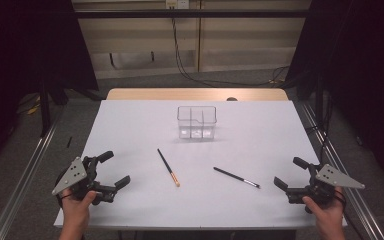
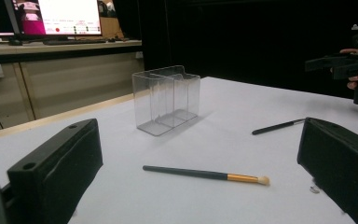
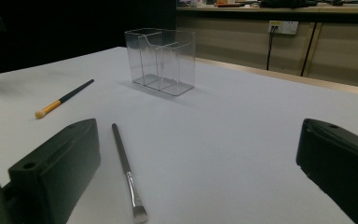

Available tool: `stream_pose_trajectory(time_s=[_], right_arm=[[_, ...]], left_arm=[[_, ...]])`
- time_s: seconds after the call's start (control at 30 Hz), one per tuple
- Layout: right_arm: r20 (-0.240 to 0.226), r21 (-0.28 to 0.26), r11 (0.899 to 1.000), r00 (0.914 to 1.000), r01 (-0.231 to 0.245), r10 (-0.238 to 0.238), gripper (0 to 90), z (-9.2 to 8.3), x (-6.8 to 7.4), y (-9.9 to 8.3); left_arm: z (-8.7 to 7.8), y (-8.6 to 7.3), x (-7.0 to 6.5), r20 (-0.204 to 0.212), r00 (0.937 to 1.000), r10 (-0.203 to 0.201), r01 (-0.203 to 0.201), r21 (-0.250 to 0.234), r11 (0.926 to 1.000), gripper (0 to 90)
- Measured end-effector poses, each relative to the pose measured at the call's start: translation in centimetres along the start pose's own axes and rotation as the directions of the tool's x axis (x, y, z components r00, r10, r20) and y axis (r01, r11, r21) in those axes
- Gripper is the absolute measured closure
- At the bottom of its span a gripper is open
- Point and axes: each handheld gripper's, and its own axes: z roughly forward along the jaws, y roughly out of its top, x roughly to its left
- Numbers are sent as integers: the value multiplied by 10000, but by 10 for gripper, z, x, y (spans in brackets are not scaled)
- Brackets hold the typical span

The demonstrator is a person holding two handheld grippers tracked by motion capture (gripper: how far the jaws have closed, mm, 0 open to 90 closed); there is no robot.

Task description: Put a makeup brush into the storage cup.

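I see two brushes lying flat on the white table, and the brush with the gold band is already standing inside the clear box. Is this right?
Not quite. The brush with the gold band is not inside the clear box; it lies flat on the white table in front of the box, as the high view shows. The other brush lies flat on the table too, as you said.

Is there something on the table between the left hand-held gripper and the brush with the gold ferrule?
Nothing visible. The left hand-held gripper stands open, and only bare white table lies between it and the gold-ferrule brush.
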Motion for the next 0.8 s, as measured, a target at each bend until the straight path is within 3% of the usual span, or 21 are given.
stream_pose_trajectory(time_s=[0.4,0.8], right_arm=[[-92,26,10000,9999,39,-39,0,1,1,0],[-189,-20,10000,9998,50,-51,0,5,2,1]], left_arm=[[4,0,-1,83,10000,-11,10,43,10000,0],[29,8,3,309,9994,144,-138,-193,9997,0]])
